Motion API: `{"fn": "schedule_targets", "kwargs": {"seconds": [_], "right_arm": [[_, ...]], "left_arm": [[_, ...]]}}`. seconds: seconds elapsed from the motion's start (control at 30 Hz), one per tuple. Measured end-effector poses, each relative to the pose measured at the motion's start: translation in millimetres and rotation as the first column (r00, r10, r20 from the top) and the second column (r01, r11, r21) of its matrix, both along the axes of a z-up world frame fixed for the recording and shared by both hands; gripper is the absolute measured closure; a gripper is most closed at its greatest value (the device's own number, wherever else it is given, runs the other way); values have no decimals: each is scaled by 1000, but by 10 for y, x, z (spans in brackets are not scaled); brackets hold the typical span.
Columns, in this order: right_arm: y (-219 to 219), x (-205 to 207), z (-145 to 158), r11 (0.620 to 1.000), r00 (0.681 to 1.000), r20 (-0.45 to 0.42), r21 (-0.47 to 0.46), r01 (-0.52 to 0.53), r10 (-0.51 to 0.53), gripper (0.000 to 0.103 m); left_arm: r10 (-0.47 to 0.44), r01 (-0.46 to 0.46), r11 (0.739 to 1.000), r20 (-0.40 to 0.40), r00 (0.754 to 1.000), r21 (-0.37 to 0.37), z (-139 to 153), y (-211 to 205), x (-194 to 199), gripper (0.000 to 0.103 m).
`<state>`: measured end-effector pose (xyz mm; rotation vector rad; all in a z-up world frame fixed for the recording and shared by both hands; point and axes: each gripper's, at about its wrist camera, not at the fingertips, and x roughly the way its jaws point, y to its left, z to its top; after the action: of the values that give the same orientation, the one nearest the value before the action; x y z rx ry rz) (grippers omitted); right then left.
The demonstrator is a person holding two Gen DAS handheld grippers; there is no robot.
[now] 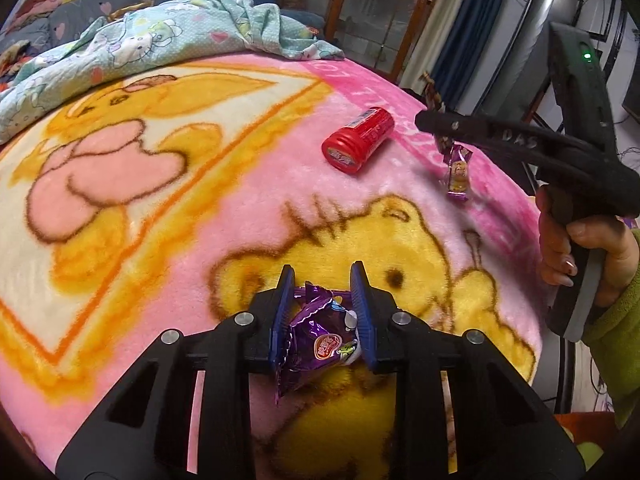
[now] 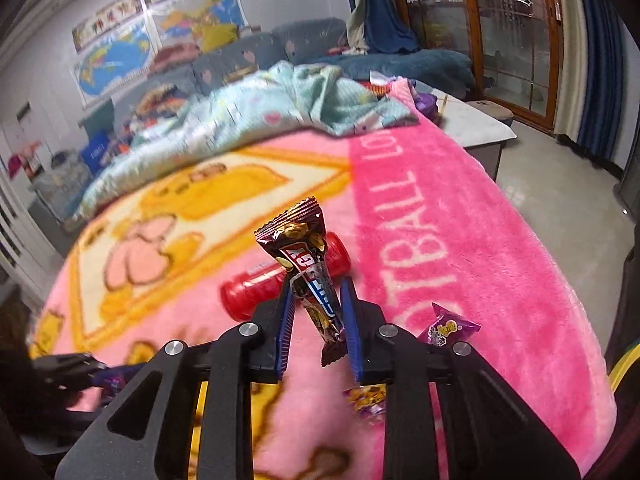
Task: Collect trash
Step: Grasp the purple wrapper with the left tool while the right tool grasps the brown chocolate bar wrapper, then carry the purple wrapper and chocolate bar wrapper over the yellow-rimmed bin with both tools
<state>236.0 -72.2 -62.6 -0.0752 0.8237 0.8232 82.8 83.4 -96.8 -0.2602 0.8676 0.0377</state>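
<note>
My left gripper (image 1: 322, 280) is shut on a crumpled purple snack wrapper (image 1: 320, 332), pinched between the blue pads low over the pink blanket (image 1: 240, 184). My right gripper (image 2: 316, 286) is shut on a brown candy-bar wrapper (image 2: 304, 256), which stands up above the fingers, lifted off the blanket (image 2: 440, 216). A red cylindrical container (image 1: 358, 138) (image 2: 256, 284) lies on its side on the blanket. A small purple wrapper (image 1: 458, 174) (image 2: 450, 326) lies near the right gripper (image 1: 424, 120), and another one (image 2: 366, 398) shows under its right finger.
A rumpled pale-green bedsheet (image 1: 160, 40) (image 2: 256, 120) is heaped at the far side of the bed. The blanket's right edge drops to a tiled floor (image 2: 560, 184). A person's hand (image 1: 588, 248) in a green sleeve holds the right gripper's handle. A low white table (image 2: 476, 120) stands beyond the bed corner.
</note>
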Motion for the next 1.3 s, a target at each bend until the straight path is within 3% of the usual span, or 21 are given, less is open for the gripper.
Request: {"fn": "schedule_targets", "kwargs": {"seconds": [0.5,0.97,1.3], "right_arm": [[-507,-184,437,987,999,-4,154,53,-53,81],[-1201,-133,508,963,981,-24,188,194,-193,81],[-1733,-99,584,929,950,-8,205,308,-313,81]], "left_arm": [[-34,35,999,120,992,-2,338,-170,-14,81],[-142,141,990,198,970,19,666,-669,221,81],[-226,223,974,228,947,37,800,-1109,422,81]]}}
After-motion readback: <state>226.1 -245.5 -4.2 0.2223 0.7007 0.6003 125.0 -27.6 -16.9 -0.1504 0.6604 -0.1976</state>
